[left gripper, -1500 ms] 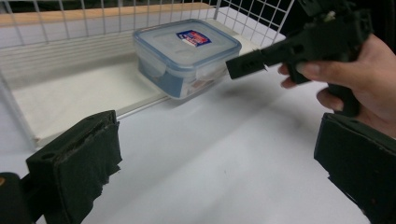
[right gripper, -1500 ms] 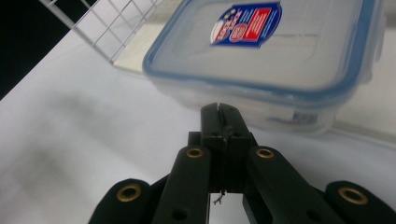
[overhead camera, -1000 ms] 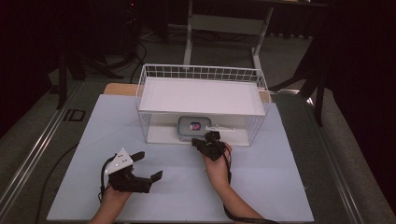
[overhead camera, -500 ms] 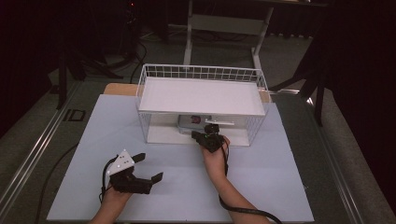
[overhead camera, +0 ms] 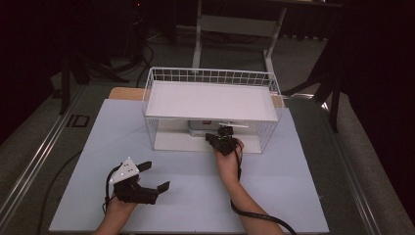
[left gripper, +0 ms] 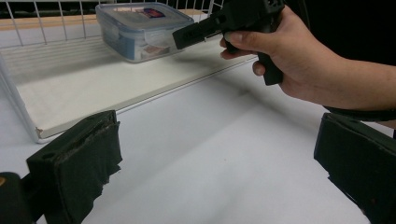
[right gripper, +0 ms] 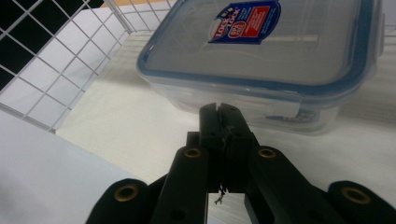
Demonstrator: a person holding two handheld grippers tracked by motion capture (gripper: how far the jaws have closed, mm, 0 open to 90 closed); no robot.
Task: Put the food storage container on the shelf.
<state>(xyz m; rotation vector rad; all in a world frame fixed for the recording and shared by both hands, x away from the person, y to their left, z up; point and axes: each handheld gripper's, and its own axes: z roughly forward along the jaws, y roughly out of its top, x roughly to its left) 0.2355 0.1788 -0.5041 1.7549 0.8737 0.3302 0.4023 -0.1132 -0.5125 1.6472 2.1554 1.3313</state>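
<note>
The desk [overhead camera: 195, 196] ran wide and pale under both hands, and ahead of the grippers stood the wire basket [overhead camera: 161, 76] with a white shelf [overhead camera: 210, 100] laid across its top. Beneath that shelf, on the basket's white floor [left gripper: 93, 88], sat the box [right gripper: 261, 60]: clear plastic, blue-rimmed lid, a red and blue label on top. It lay directly in front of the right gripper [right gripper: 219, 112], so near that I could not tell whether the tips touched its near wall. The right gripper's jaws were pressed together with nothing between them, pointing level into the basket's open front. In the left gripper view the right hand [left gripper: 289, 65] wrapped the handle, with the right gripper's black tips reaching toward the box's near corner. In the high view the right gripper [overhead camera: 222, 139] sat at the basket's front edge, under the shelf's lip.

Well back from the basket, over bare desk, hung the left gripper [overhead camera: 151, 176] in the left hand [overhead camera: 120, 205]. Its jaws stood spread wide with nothing between them. Its black pads [left gripper: 88, 163] framed open desk, with the box far ahead and to their left.
</note>
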